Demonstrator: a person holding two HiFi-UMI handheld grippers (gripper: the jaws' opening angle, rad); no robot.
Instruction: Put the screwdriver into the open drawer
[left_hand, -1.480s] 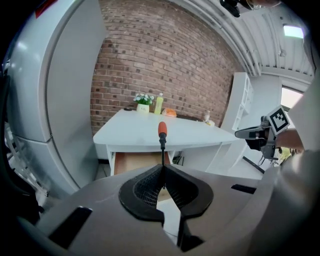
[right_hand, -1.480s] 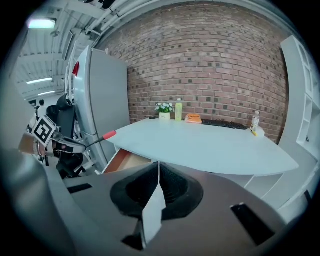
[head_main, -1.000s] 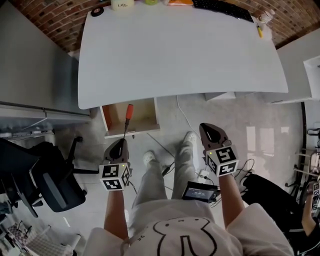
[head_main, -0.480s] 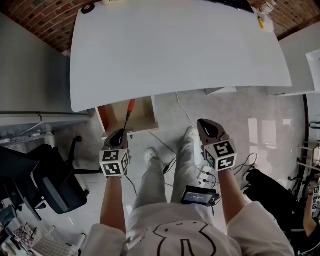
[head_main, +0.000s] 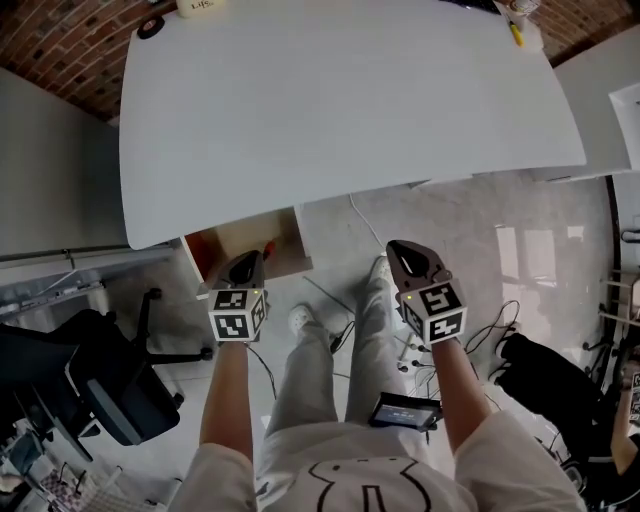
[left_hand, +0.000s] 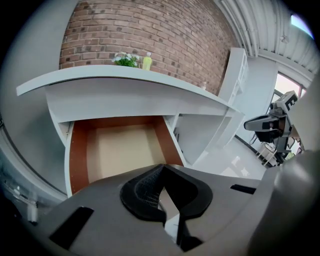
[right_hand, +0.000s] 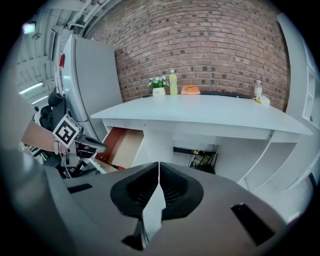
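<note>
Left gripper (head_main: 247, 263) is hovering over the open drawer (head_main: 228, 236), which is sticking out under the counter's (head_main: 350, 100) near edge by the near-left corner. Its jaws are sitting together in the left gripper view, clamping the screwdriver (head_main: 267, 248). Only the red handle is showing, just past the jaw tips, over the drawer's front part toward its right wall. The shaft is hiding under the jaws, so can't tell if anything is touching the drawer floor. Right gripper (head_main: 402, 252) is hanging off the near edge around its middle, well apart from the drawer, jaws pressing together on nothing. A bottle (right_hand: 173, 81) and a plant (right_hand: 158, 83) are standing at the far edge.
</note>
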